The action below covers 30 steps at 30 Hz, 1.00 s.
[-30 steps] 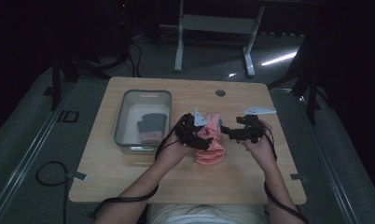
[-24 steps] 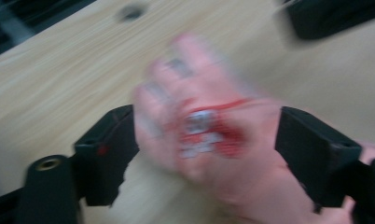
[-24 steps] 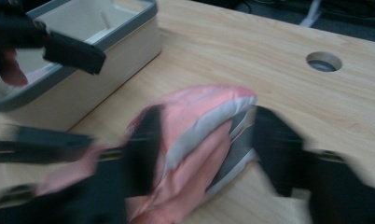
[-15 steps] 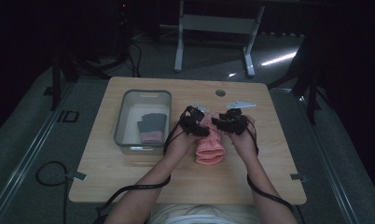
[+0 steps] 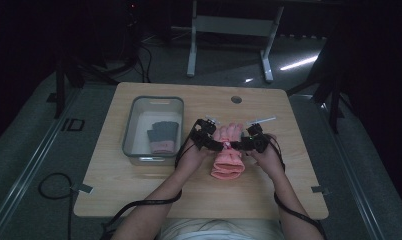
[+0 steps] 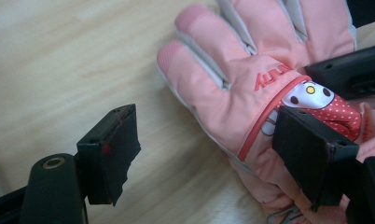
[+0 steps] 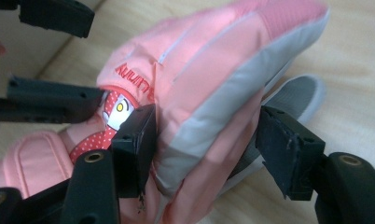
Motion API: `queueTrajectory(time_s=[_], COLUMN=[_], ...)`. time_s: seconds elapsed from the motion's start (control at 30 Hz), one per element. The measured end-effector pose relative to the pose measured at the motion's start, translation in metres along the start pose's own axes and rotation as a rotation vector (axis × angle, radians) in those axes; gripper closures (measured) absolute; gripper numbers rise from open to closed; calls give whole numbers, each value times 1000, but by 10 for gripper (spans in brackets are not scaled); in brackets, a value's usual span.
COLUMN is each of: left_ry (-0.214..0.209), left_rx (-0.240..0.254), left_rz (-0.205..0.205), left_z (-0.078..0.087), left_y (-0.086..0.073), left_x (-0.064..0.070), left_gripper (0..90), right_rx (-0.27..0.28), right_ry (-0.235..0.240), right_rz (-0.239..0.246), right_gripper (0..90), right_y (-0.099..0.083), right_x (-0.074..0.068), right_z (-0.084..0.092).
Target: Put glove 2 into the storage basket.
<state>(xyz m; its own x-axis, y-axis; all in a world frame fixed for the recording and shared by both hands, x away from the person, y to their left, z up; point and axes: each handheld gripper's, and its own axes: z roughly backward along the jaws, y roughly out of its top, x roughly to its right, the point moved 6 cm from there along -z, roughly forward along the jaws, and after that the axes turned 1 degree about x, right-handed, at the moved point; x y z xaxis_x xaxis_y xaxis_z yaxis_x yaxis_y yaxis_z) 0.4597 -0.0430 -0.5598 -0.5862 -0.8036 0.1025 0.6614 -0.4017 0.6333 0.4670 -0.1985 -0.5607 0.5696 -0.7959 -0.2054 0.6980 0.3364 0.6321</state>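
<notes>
A pink glove (image 5: 228, 162) with a cartoon patch lies flat at the middle of the wooden table (image 5: 139, 192). My left gripper (image 5: 220, 145) and right gripper (image 5: 238, 146) meet over its cuff end, their jaws facing each other. In the left gripper view the glove (image 6: 232, 84) lies partly between the open jaws of the left gripper (image 6: 206, 135); one pad rests by the patch and the other is off it. The right gripper (image 7: 206, 126) straddles the glove's (image 7: 213, 60) thick side edge. Both pairs of jaws have just been opening. A grey layer shows beneath the glove.
A grey plastic bin (image 5: 131, 125) stands to the left of the hands with a dark grey glove (image 5: 163, 136) inside. A round cable hole (image 5: 236, 99) is near the table's far edge. Cables trail back along both forearms.
Both hands have come down and drawn together from either side. The grippers, apart above the table before, now sit low on the pink glove.
</notes>
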Motion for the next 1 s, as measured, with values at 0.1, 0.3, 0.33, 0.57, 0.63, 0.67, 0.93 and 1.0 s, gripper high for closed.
queueTrajectory(time_s=[0.1,0.3,0.33,0.57,0.63,0.67,0.93,1.0], left_ry=[-81,-199,-229,-339,-322,-314,-290,-275], left_rx=[-28,-45,-52,-54,-59,-58,-14,-1], left_rz=[40,117,136,133,110,98,73,60], left_z=[-11,-24,-26,-30,-28,-26,-4,3], left_y=[-5,-8,-9,-8,-6,-5,11,16], left_x=[2,2,1,8,10,11,15,15], left_gripper=[273,355,371,665,733,749,776,776], right_rx=[-20,-29,-34,-22,-14,-7,28,43], right_ry=[24,41,41,47,47,46,79,75], right_rz=[-26,-61,-61,-67,-65,-64,-91,-85], right_gripper=[387,419,427,521,554,568,651,652], right_y=[-7,-10,-10,-13,-13,-13,-2,3], right_x=[2,2,2,2,1,0,0,-2], right_z=[-4,-7,-7,-7,-6,-5,9,13])
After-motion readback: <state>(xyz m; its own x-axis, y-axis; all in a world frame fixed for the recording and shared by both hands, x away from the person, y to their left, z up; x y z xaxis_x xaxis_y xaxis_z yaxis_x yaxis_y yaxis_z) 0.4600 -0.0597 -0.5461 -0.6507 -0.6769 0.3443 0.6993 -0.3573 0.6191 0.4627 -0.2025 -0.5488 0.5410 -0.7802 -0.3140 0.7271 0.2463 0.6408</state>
